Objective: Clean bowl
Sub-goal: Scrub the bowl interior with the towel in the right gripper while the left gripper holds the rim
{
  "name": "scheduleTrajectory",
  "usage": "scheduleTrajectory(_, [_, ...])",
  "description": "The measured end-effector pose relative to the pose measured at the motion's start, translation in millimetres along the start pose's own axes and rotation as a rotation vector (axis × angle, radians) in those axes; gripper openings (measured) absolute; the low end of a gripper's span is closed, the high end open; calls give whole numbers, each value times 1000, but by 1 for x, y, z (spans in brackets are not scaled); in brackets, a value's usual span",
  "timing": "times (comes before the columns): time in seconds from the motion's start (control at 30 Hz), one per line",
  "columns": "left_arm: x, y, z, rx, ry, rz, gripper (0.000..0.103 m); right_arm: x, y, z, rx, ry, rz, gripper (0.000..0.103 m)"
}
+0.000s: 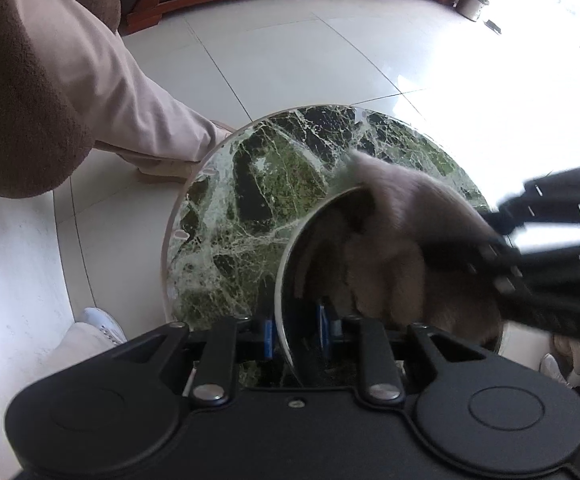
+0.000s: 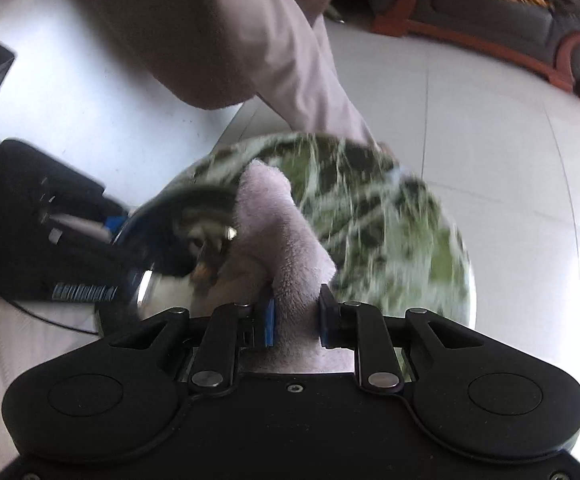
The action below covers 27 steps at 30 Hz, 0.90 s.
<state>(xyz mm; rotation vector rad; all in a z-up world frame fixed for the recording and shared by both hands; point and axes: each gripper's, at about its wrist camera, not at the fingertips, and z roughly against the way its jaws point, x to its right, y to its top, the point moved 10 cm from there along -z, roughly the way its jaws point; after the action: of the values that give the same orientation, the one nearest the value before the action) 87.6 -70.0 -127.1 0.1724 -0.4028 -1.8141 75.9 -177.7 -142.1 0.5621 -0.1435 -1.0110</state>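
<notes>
Mid-wipe: your left tool (image 1: 293,330) clamps the shiny steel bowl's (image 1: 290,264) rim, right tool (image 2: 295,322) pinches the pale pink terry cloth (image 2: 278,240); next, sweep the inner wall.

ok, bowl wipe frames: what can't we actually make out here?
- Bowl interior: the cloth and reflections cover it in the left wrist view, so whether any dirt is left cannot be told.
- Cloth-to-bowl contact: motion blur in both views.
- Bowl's near rim: hidden behind the left tool body.
- Right tool: cloth bunched between its pads hides them.
- Marble table: smeared in the right wrist view.
</notes>
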Motion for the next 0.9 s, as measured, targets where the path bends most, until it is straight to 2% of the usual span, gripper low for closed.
scheduleTrajectory(0.13, [2, 1, -1, -6, 7, -20, 21, -5, 15, -3, 0, -45, 79, 20])
scheduleTrajectory(0.27, [2, 0, -1, -5, 12, -9, 21, -4, 37, -8, 36, -16, 70, 20])
scheduleTrajectory(0.37, [1, -1, -1, 5, 7, 9, 21, 1, 26, -9, 35, -11, 14, 20])
scheduleTrajectory(0.53, [0, -3, -1, 17, -7, 49, 21, 7, -14, 4, 63, 12, -222, 20])
scheduleTrajectory(0.7, [-1, -1, -1, 29, -8, 85, 20, 6, -25, 10, 99, -10, -358, 21])
scheduleTrajectory(0.9, [0, 21, 8, 88, -25, 69, 19, 11, -26, 10, 95, -7, -368, 21])
